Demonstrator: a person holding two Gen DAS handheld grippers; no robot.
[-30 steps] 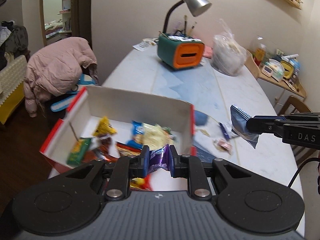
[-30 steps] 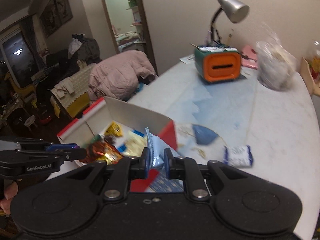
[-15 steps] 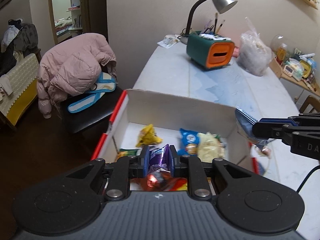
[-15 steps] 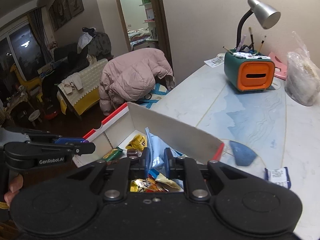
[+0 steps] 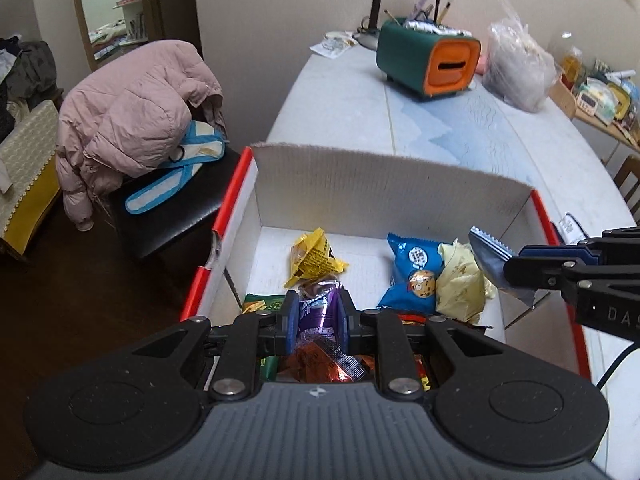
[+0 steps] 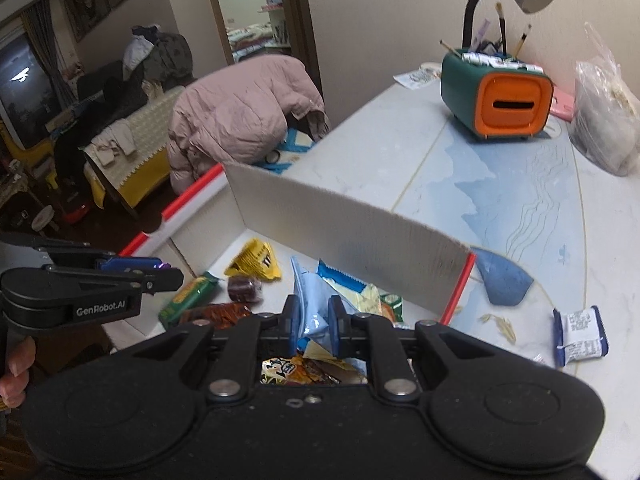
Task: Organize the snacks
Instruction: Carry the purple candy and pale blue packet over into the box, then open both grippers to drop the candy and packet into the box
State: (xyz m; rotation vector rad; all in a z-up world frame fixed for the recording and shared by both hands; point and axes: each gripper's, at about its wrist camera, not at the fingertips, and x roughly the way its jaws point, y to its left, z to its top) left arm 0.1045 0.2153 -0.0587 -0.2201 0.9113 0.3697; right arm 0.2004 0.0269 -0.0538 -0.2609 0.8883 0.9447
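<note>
Hovering now over the box [image 5: 384, 184], both packets clamped.

the left gripper [image 6: 160, 276], seen from the right wrist view, carried "genrobot.ai" in white letters on its black side. the right gripper [image 5: 508, 268], seen from the left wrist view, showed the white letters "das" on its black body, cut off at the frame edge. print on the snack wrappers in the box [image 5: 360, 184] was too small or blurred to read.
</note>
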